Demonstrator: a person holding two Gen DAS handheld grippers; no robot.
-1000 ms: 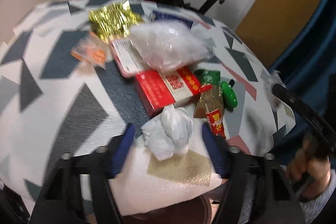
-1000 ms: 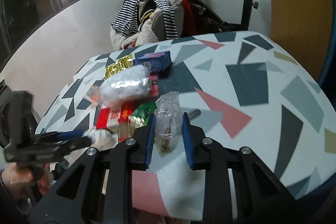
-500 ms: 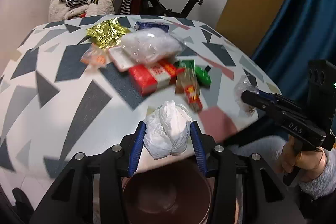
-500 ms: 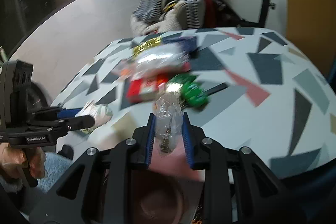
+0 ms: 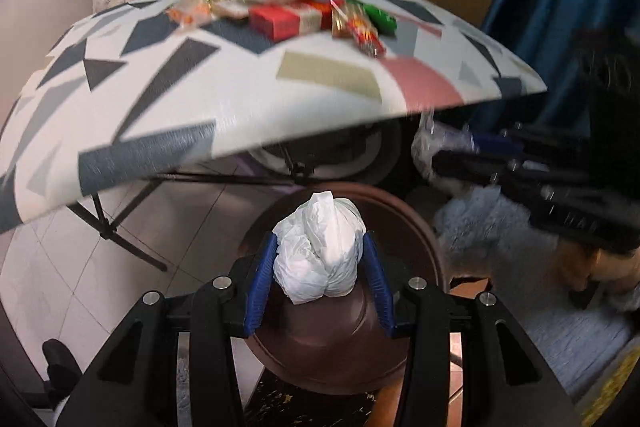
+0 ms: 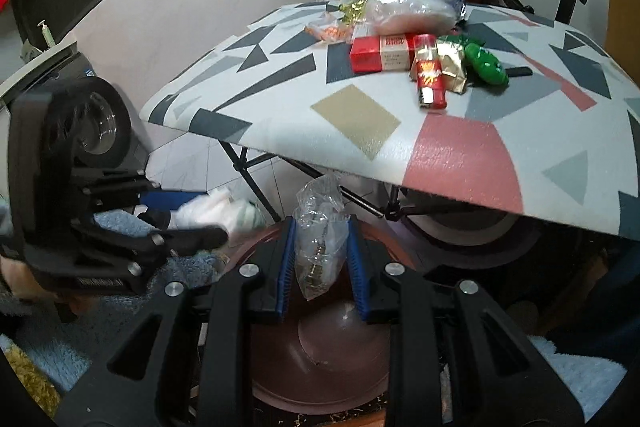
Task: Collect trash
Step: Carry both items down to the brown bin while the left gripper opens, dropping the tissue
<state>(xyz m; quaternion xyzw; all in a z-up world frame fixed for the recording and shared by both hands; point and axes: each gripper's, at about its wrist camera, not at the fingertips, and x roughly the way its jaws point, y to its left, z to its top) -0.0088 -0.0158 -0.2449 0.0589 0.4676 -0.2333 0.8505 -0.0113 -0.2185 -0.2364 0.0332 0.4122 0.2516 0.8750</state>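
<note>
Plastic wrapper (image 6: pixel 319 227) clear in right view

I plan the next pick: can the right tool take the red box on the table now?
Probably not yet: the right tool is shut on a clear plastic bag over the brown bin, below the table's edge. The red box lies unobstructed.

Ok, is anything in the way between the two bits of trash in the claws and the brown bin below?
Nothing visible. The white wad in the left claw and the clear bag in the right claw hang directly over the open bin.
</note>
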